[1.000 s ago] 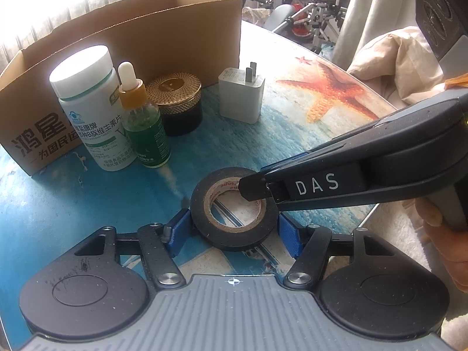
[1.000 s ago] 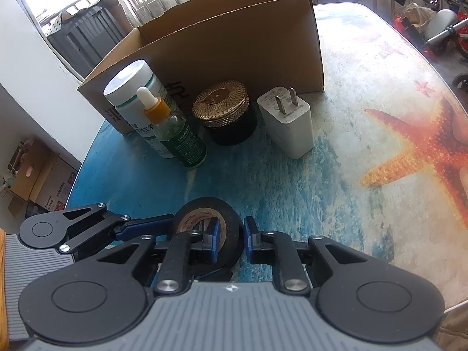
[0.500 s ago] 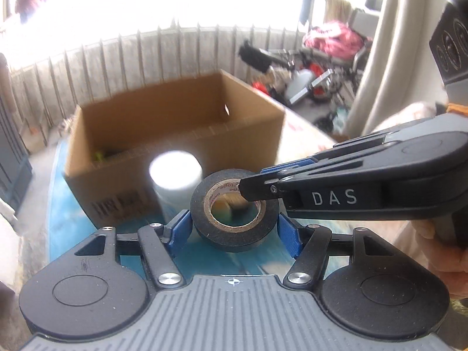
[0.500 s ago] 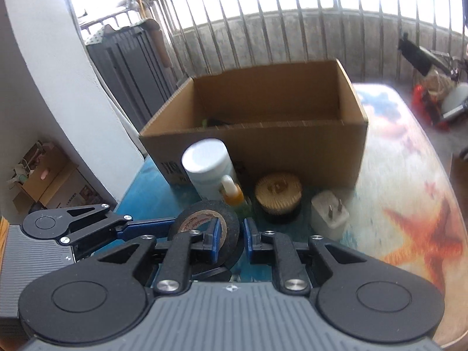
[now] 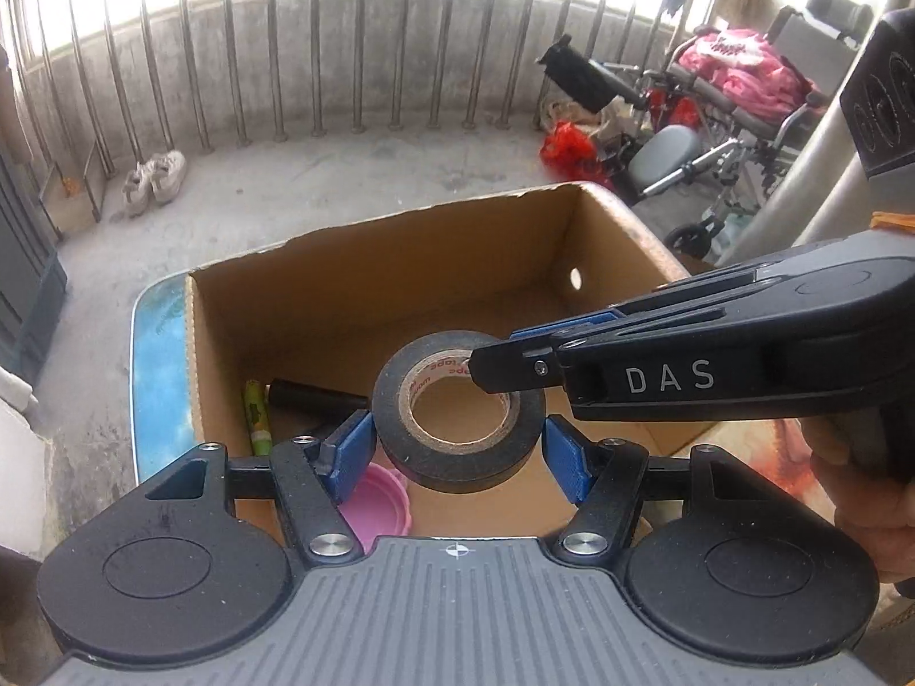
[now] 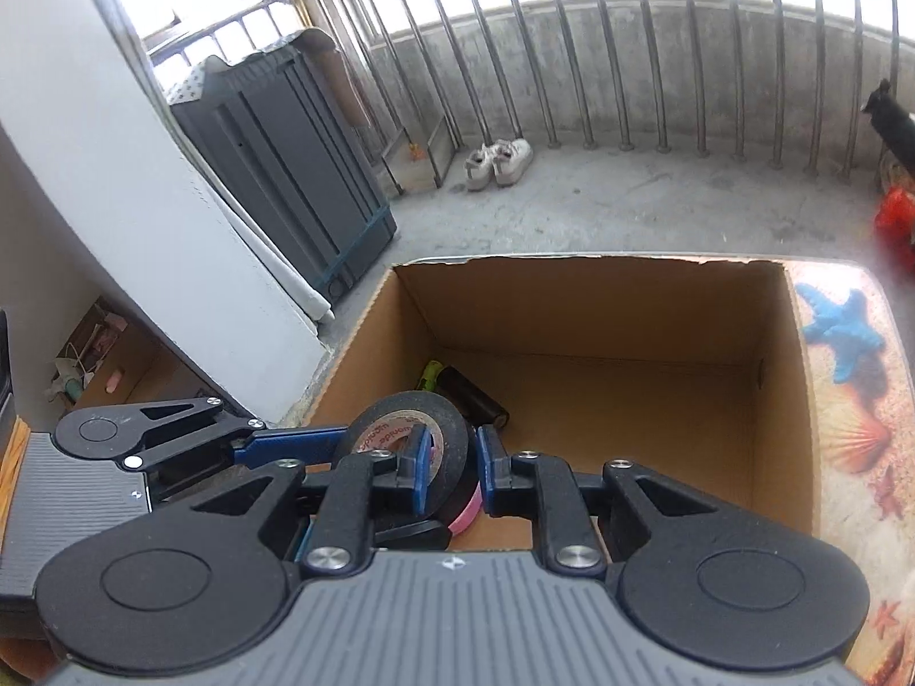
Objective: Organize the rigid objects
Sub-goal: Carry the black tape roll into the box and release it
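The surface (image 6: 858, 400), printed with a blue starfish and shells, carries an open cardboard box (image 5: 366, 297), and everything else here is placed by that box. Above its open top, over the near half, hangs a roll of black tape (image 5: 457, 417) with a tan core, held in the air by both claws at once. The left claw (image 5: 460, 451) is clamped on the roll across its outer rim, one blue pad against each side. The right claw (image 6: 452, 466) (reaching in from the right in the left wrist view, marked DAS on its side) is closed on the roll's wall, one finger inside the core and the other outside. Down on the box floor, toward its left wall, lie a black cylinder (image 6: 472, 397) and, just beside it, a slim yellow-green tube (image 5: 257, 417). Nearer the front wall of the box, under the tape, sits a pink round lid (image 5: 380, 500).
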